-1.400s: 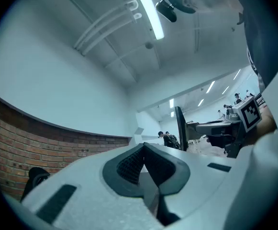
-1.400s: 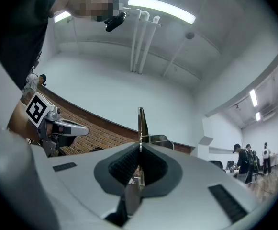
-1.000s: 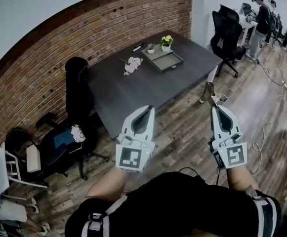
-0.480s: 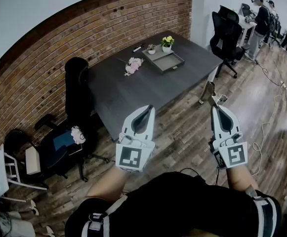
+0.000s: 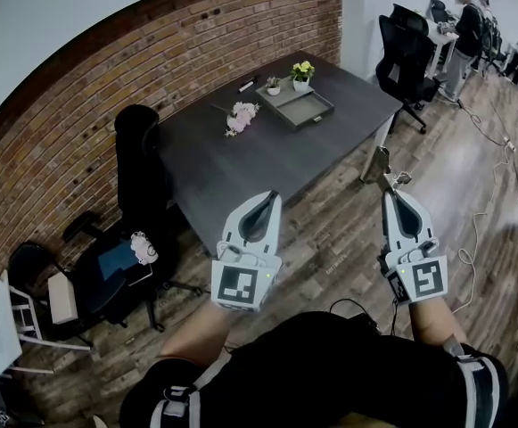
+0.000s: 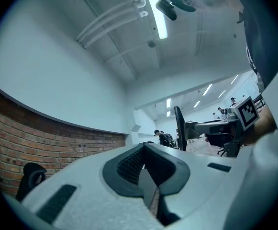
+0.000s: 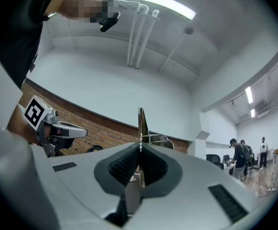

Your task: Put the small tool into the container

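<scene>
My right gripper (image 5: 390, 193) is shut on a small metal tool (image 5: 380, 164), which sticks out past its tips over the wooden floor. In the right gripper view the tool (image 7: 140, 123) rises as a thin shiny blade from the closed jaws of the right gripper (image 7: 139, 145). My left gripper (image 5: 270, 194) is shut with nothing in it; the left gripper view shows the left gripper (image 6: 144, 145) with its pads pressed together. A dark rectangular tray (image 5: 316, 113), the container, lies far ahead on the dark table (image 5: 241, 163). Both grippers are held close to my body, well short of the table.
On the table near the tray stand a small potted yellow plant (image 5: 302, 72), a smaller pot (image 5: 273, 87), pink flowers (image 5: 241, 114) and a marker (image 5: 248, 85). A black office chair (image 5: 138, 172) stands left of the table, another (image 5: 406, 56) at the right. People (image 5: 468, 25) stand at the far right; cables (image 5: 490, 194) lie on the floor.
The head view has shifted slightly, so the table sits a bit higher and to the right. Both grippers stay shut in about the same place.
</scene>
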A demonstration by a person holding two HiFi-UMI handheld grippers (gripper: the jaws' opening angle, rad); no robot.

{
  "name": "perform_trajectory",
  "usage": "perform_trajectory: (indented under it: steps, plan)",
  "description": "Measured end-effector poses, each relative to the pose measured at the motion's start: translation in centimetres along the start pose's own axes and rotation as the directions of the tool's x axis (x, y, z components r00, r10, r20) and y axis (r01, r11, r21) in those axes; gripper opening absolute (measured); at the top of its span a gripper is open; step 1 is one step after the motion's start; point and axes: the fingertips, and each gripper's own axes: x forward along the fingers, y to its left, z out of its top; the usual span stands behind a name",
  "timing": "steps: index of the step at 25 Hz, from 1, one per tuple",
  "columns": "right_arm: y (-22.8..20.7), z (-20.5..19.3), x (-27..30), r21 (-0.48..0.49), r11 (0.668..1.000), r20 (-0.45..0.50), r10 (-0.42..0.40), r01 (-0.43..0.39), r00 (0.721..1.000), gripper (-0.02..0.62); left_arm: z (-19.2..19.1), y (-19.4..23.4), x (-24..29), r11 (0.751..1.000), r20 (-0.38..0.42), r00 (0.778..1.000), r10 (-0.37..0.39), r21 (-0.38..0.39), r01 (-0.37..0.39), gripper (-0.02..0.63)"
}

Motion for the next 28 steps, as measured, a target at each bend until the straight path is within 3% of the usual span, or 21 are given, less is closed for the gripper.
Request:
perform_trajectory:
  steps: [6,10,19,28]
  plan:
    - [0.9,-0.8,0.0,-0.01,0.999,-0.022,-0.031,0.031,0.999,0.003,-1.2,0.8,-0.4,1.0,-0.021,0.999,-0.025,0.012,0.025,0.006]
    - [1.0,-2.1,0.0,-0.048,0.998,-0.089,-0.042,0.037,0.995,0.003,-2.9,0.7,-0.4,0.999,-0.057,0.998,-0.034,0.013,0.035,0.006]
    - [0.4,-3.5,1.5,-0.053,0.998,-0.084,-0.02,0.015,0.996,0.003,-4.6,1.2,0.7,0.999,-0.085,0.996,-0.02,0.037,0.023,0.006]
    - [-2.7,-5.9,6.2,-0.029,0.999,-0.065,0.012,-0.014,0.998,0.003,-6.2,2.8,5.5,1.0,-0.107,0.994,0.004,0.023,-0.001,0.006]
